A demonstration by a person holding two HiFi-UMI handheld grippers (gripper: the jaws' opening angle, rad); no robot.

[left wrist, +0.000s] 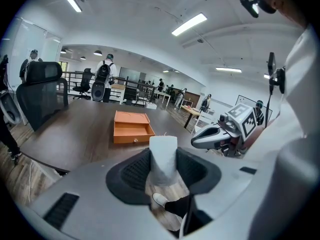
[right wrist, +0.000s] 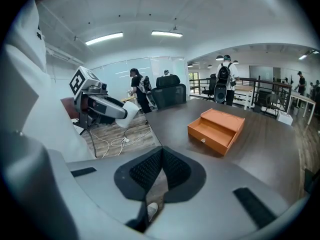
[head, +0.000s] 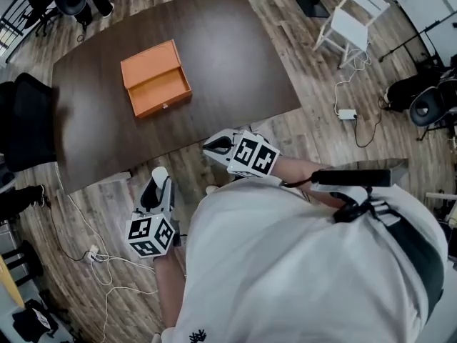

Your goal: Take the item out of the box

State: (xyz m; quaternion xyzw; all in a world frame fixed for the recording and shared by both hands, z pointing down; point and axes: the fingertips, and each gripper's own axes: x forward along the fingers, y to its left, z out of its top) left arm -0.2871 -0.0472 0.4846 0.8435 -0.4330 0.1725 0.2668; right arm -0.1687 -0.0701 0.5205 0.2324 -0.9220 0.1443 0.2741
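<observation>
An orange box [head: 156, 81] with its drawer pulled out lies on the dark table [head: 228, 56]; the drawer [right wrist: 216, 132] looks empty. Both grippers hang off the table's near edge, over the wooden floor. My left gripper [head: 158, 179] is shut on a white cylindrical item [left wrist: 163, 156], which stands upright between the black pads; the same white item [right wrist: 129, 118] shows at the tip of that gripper in the right gripper view. My right gripper [head: 215, 146] is shut with nothing in it, its pads [right wrist: 172, 170] meeting. The box [left wrist: 131, 127] lies well ahead of both.
A black office chair [head: 25, 123] stands at the table's left end. A white chair [head: 353, 20] and cables [head: 350, 113] are at the right. More cables [head: 96, 254] lie on the floor near my left side. People stand at the far side of the room.
</observation>
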